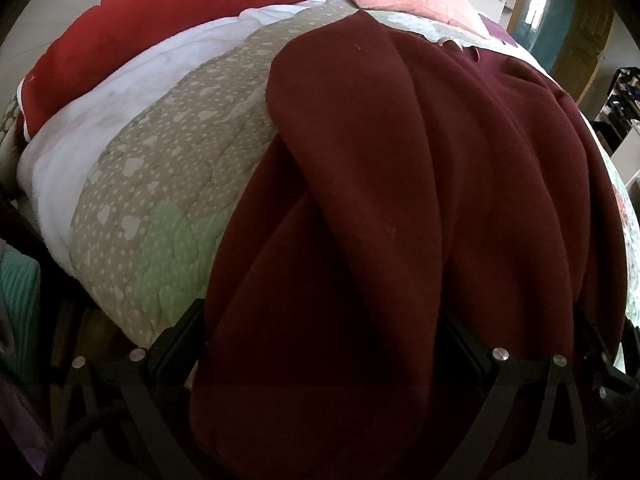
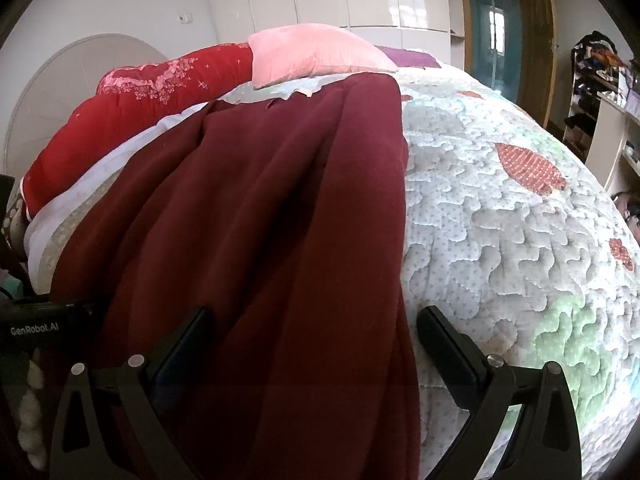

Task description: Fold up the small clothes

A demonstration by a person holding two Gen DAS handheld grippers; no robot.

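Jaws are seen spread wide on both tongs, and nothing is pinched. On the left gripper [image 1: 320, 344] the near end of the maroon garment [image 1: 400, 200] lies between the fingers and drapes over the right-hand one, though no pad is pressed on it. On the right gripper [image 2: 312, 344] the same cloth's right edge is straddled — one finger is set over the fabric, the other over the bare quilt [image 2: 500, 240].

The garment is laid lengthwise on the bed, stretched from the near edge up toward the pink pillow [image 2: 316, 56], with long ridges running along it. A red duvet [image 1: 160, 32] is bunched beyond its left side.

The step in hand is judged to be a grasp of the near hem at two corners. It is best done if only the garment's own layers are caught — the quilt beneath should be left out of the bite — and if both corners are taken level, so that the fold falls square and the ridges are drawn flat.
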